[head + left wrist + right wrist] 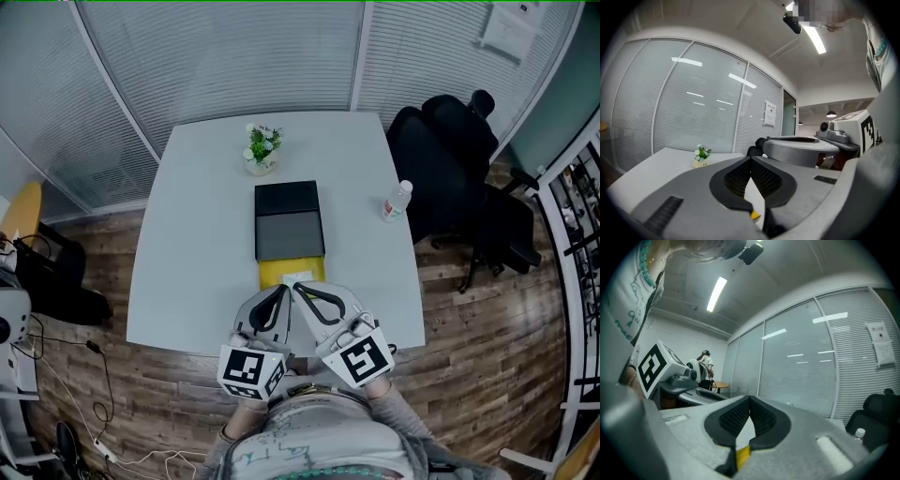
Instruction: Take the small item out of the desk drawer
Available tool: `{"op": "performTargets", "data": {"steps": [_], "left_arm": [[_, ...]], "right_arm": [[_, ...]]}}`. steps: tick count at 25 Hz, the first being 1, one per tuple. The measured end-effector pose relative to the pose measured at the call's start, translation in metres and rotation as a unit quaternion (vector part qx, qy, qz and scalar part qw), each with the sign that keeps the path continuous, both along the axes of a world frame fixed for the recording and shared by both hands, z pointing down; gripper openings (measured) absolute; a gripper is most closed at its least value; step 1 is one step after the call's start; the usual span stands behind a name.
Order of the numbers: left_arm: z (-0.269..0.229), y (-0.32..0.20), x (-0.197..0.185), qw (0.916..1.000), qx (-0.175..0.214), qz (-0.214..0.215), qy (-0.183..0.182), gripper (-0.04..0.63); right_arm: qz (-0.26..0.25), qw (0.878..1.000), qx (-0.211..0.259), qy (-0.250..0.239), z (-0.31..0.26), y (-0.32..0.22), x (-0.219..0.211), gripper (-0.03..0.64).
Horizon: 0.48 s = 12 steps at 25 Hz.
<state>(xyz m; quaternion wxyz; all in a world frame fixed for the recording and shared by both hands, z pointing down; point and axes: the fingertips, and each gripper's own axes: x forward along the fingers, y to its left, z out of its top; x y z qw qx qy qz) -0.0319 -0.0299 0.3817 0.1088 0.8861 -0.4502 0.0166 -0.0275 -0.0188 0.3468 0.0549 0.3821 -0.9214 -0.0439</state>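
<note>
Desk drawer on the big white bench, that's the scene, and the yellow tray is pulled out of its black case toward the person. Off to the sides, well apart from the action, are a dark office chair, a water bottle and a little potted plant.

Now the tools. The left gripper and the right gripper hang side by side over the front edge of the open tray, tips nearly touching each other. Both sets of fingers are clenched on nothing: each gripper view shows the pads meeting at the tip, with only a sliver of yellow below.

And there's the small item, pale, lying in the tray just beyond the fingertips and partly hidden by them.

So the pick looks to be the step in hand, and closed fingers can't take anything. One gripper would need to open first, probably the right, since the item lies slightly to its side. Then it should come down with one finger either side of the item, clear of the tray walls, and close gently. The other gripper is best kept back so the two don't knock together.
</note>
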Motion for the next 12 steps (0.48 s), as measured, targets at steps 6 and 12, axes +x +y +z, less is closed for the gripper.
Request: {"op": "performTargets", "data": {"steps": [6,12], "left_arm": [[0.002,-0.016,0.011,1.0000,-0.001,-0.010,-0.002,-0.002],[0.006,-0.029,0.021,0.9997,-0.004,-0.024,-0.004,-0.002]], "right_arm": [[-0.013,1.000,0.000,0.002,0.003,-0.016,0.011,0.003],[-0.027,1.000,-0.002,0.003,0.007,-0.029,0.023,0.003]]}}
